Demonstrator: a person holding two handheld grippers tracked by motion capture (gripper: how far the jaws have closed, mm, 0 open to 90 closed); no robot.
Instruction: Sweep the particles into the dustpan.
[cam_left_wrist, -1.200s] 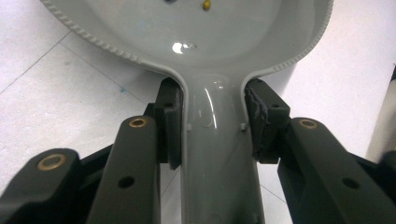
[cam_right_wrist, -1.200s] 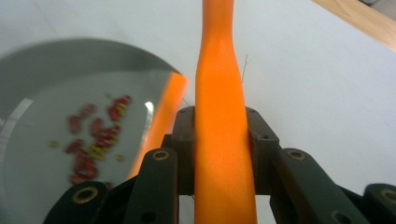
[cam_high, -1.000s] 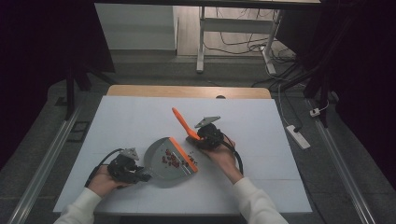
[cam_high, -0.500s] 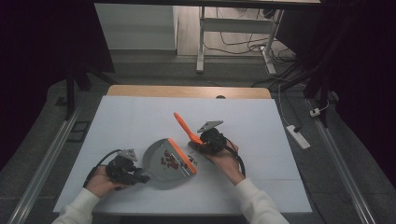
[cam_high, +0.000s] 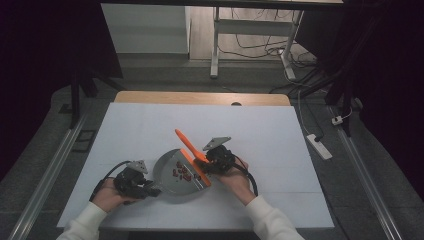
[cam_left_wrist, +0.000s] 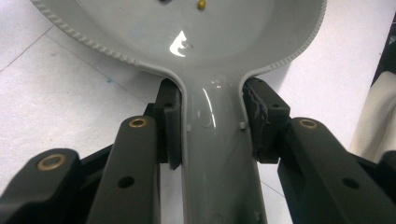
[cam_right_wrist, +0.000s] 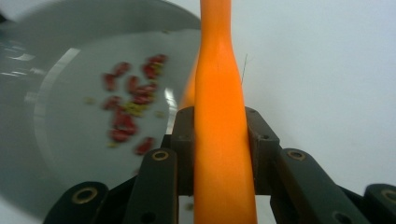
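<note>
Near the front edge of the worktop (cam_high: 150, 125), a grey dustpan (cam_high: 170, 175) is kept flat by the left gripper (cam_high: 134, 181), whose jaws are closed on the pan's handle (cam_left_wrist: 219, 158) just behind the bowl; this hold is judged to steady the pan against sweeping. An orange brush (cam_high: 192, 155) is clamped by its handle (cam_right_wrist: 222, 140) in the jaws of the right gripper (cam_high: 217, 159), and its head is laid across the pan's right-hand rim, with the handle slanting up and away. Small red and yellowish crumbs (cam_high: 181, 172) are seen lying inside the pan, close beside the brush head, so the brush appears to be placed there to push them deeper in. White sheeting is spread over the worktop, with a strip of bare wood left showing at the far edge. Beyond it, a dim room is seen, with grey flooring, a metal stand (cam_high: 215, 45), loose cables and a power strip (cam_high: 317, 146) on the floor at the right
</note>
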